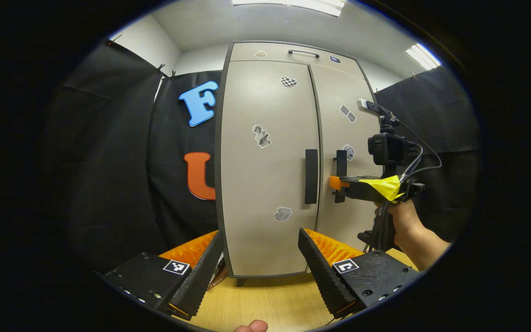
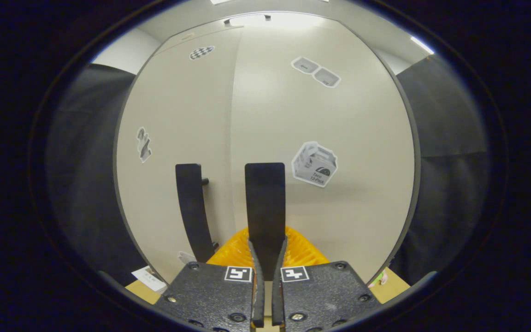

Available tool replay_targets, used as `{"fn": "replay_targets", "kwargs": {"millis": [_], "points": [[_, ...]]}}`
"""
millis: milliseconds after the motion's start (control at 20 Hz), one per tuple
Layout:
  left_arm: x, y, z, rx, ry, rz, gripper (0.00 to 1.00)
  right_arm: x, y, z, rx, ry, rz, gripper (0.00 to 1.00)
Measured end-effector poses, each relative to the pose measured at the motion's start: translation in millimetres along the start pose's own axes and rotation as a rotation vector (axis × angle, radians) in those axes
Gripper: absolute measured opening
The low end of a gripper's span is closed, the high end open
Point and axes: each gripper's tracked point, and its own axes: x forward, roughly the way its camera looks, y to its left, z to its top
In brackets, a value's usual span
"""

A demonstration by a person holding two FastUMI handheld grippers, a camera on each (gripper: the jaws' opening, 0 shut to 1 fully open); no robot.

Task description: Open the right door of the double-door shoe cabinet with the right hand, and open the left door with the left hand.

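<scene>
The beige shoe cabinet (image 1: 265, 115) stands upright with both doors flat against its front. In the left gripper view my left gripper (image 1: 261, 234) is open, short of the left door (image 1: 256, 184), with its dark vertical handle (image 1: 311, 176) farther ahead to the right. My right gripper (image 1: 339, 183), held by a hand (image 1: 408, 221), reaches the right door's handle (image 1: 340, 159). In the right gripper view my right gripper (image 2: 268, 242) is shut on the right door's handle (image 2: 265, 198). The left door's handle (image 2: 192, 207) stands just to its left.
Black cloth walls flank the cabinet on both sides. A top drawer with a slim handle (image 1: 303, 53) sits above the doors. The cabinet stands on a light wooden surface (image 1: 265, 299). A paper tag (image 2: 148, 276) lies by its lower left corner.
</scene>
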Motion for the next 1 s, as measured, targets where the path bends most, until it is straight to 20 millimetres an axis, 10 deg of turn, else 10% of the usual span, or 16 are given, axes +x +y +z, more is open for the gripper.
{"fn": "replay_targets", "kwargs": {"millis": [1000], "points": [[-7.6, -50.0, 7.2, 0.028, -0.021, 0.003, 0.97, -155.9, -88.5, -6.0, -0.040, -0.015, 0.069, 0.09]]}}
